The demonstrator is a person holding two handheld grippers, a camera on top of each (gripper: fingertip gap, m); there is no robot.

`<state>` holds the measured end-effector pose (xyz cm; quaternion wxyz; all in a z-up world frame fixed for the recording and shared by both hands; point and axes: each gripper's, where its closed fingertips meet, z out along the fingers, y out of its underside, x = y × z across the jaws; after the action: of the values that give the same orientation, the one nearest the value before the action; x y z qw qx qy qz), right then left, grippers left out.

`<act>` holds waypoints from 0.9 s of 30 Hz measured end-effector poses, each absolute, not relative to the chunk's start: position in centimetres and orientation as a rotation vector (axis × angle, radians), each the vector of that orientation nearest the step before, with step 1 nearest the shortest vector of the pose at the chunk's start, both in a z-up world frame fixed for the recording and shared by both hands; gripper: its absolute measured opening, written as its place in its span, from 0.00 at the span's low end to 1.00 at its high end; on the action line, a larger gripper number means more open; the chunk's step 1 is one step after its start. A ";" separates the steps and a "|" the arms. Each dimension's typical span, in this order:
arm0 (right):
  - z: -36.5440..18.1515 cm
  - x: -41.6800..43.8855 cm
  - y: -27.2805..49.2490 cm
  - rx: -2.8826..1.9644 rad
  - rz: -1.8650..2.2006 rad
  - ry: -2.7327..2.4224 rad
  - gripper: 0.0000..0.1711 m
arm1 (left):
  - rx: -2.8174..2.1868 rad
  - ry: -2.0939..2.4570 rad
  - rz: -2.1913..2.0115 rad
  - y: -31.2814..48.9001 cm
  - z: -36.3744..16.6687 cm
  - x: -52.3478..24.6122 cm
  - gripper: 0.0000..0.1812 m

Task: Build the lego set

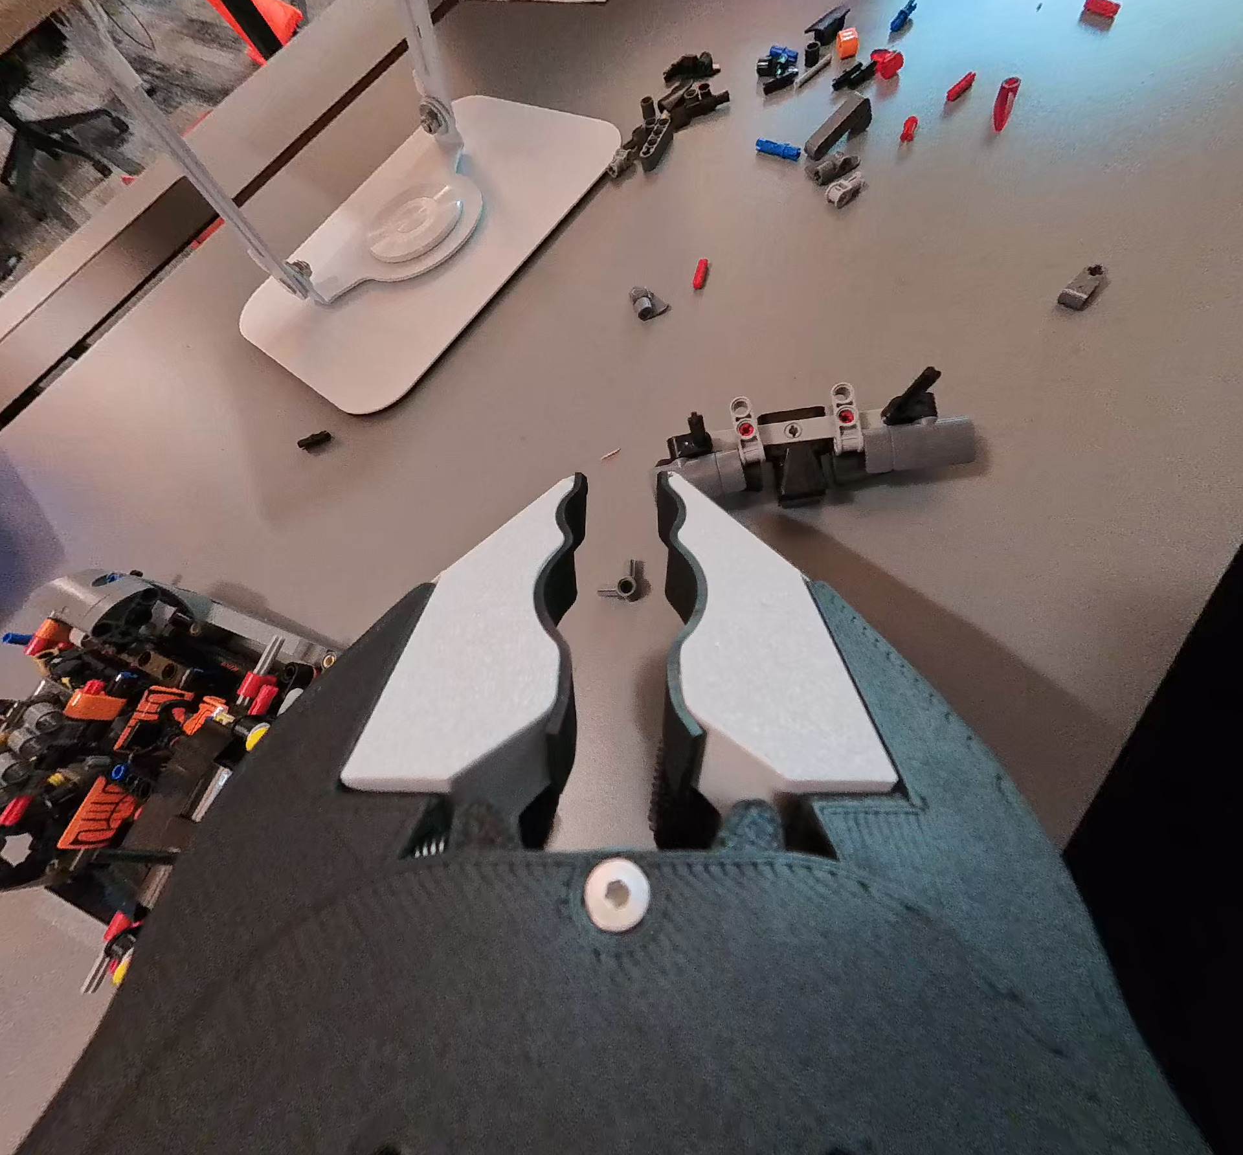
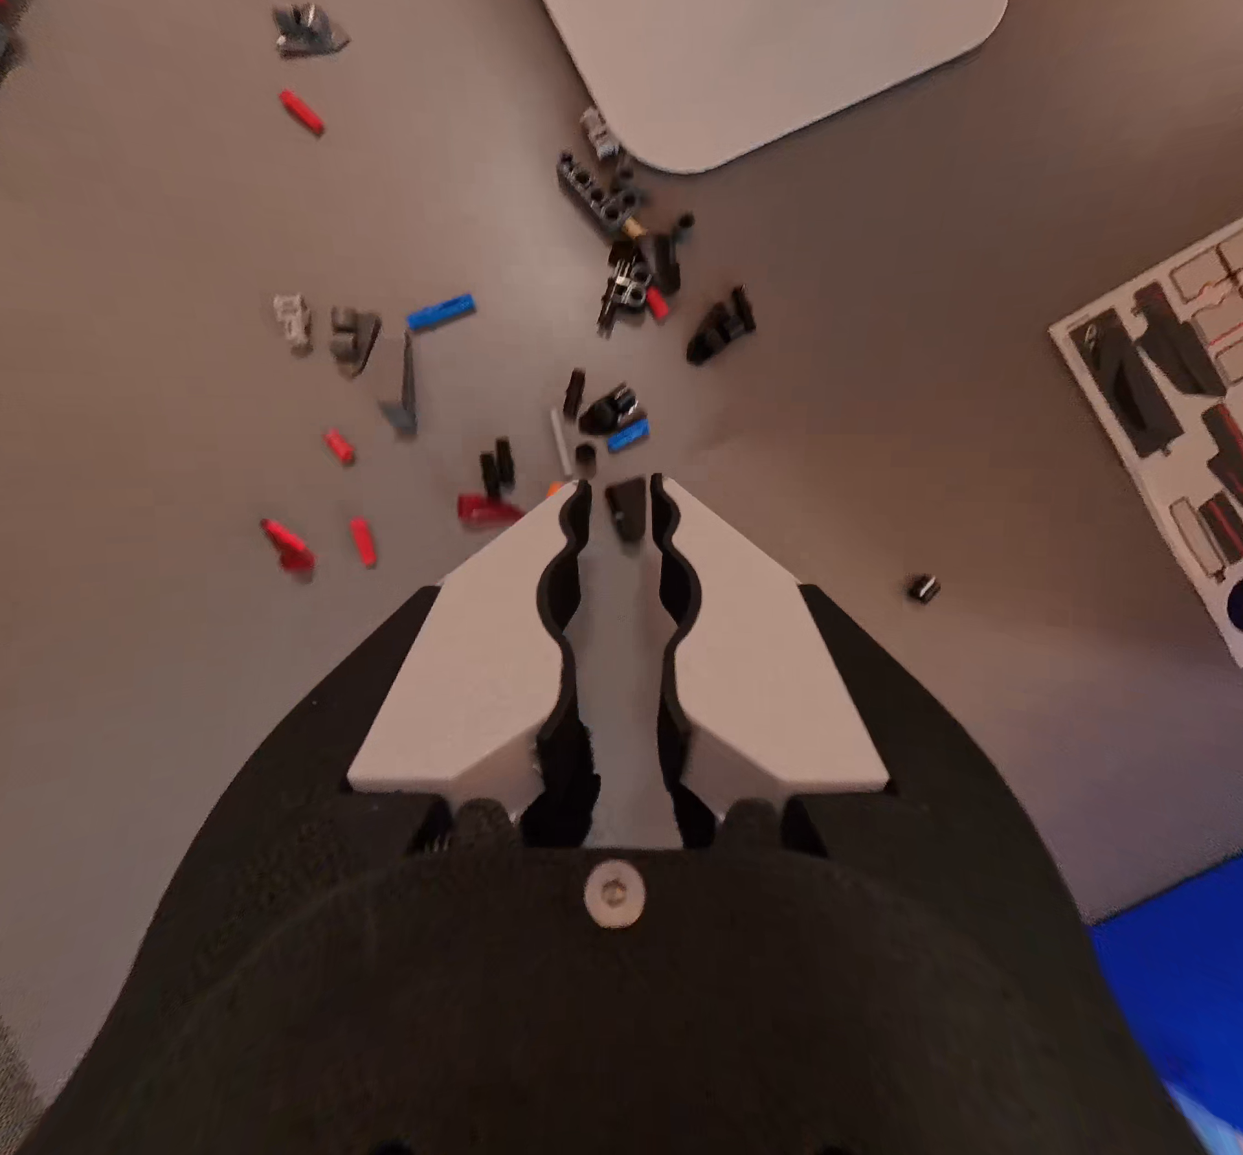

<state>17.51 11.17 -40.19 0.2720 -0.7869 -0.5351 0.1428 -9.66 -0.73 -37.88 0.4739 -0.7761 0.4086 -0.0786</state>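
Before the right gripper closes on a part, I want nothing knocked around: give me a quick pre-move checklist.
1. Right gripper open, nothing held: ok.
2. Dark wedge piece between its fingertips: ok.
3. Wedge clear of neighbours: not ok, the black stud and blue pin lie close ahead.
4. Fingertips at table height: cannot tell.
5. Left gripper open, empty: ok.
6. Grey subassembly clear of left gripper: not ok, right beside it.

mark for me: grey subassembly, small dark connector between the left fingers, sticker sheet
grey subassembly (image 1: pixel 824 450): left wrist view, centre frame.
small dark connector (image 1: pixel 627 586): left wrist view, its hub.
sticker sheet (image 2: pixel 1170 410): right wrist view, printed face.
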 end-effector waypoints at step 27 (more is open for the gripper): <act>-40.6 16.6 5.6 -2.102 0.303 -1.416 0.15 | -1.861 0.977 -0.209 -1.6 -37.7 -9.5 0.10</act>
<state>16.64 5.56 -40.57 0.2906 -0.7880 -0.5308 0.1136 -9.53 -1.57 -37.67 0.4921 -0.7670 0.4027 -0.0861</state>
